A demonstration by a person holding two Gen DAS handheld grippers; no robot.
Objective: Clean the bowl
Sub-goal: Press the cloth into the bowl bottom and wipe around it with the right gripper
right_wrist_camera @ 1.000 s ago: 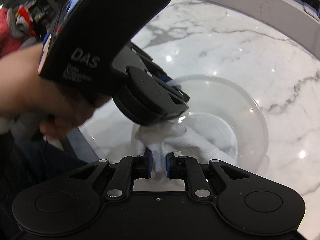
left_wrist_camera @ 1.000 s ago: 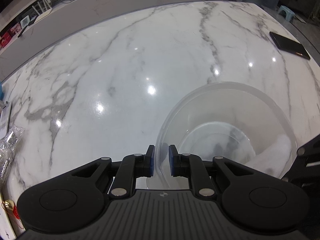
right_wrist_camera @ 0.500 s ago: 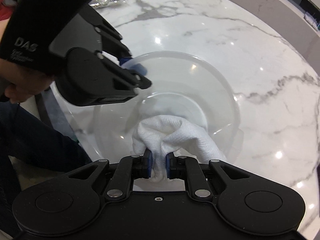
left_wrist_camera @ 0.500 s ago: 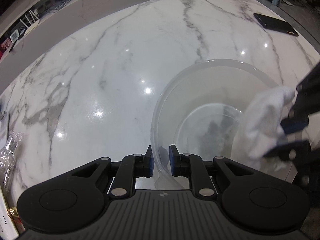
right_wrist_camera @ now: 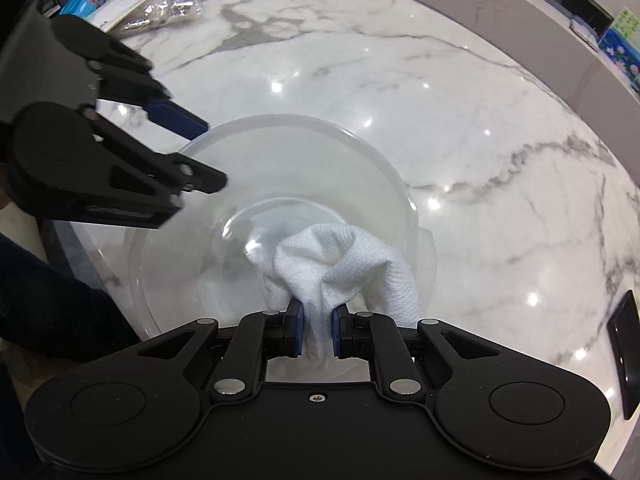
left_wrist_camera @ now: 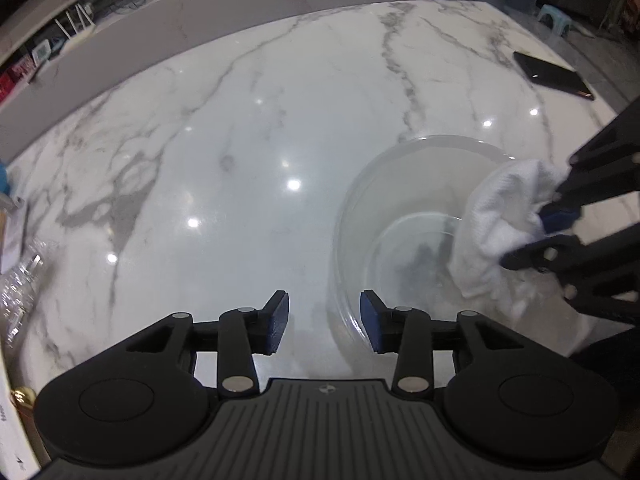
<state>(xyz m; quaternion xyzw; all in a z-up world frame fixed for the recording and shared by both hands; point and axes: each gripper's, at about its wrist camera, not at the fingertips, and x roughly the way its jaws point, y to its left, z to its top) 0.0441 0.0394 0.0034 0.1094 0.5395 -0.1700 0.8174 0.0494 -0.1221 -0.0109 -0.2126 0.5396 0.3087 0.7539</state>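
A clear plastic bowl stands on the white marble counter; it also shows in the right wrist view. My left gripper is open, its fingers astride the bowl's near rim without gripping it; in the right wrist view it sits at the bowl's left rim. My right gripper is shut on a white cloth that hangs inside the bowl. In the left wrist view the cloth and right gripper are at the bowl's right side.
A black phone lies at the counter's far right, also at the right edge in the right wrist view. Crinkled plastic wrap and packets lie at the left end. The counter's near edge is by the bowl.
My left gripper has opened and let go of the bowl's rim. The bowl has settled flatter on the counter. My right gripper has drawn the cloth toward the bowl's right wall.
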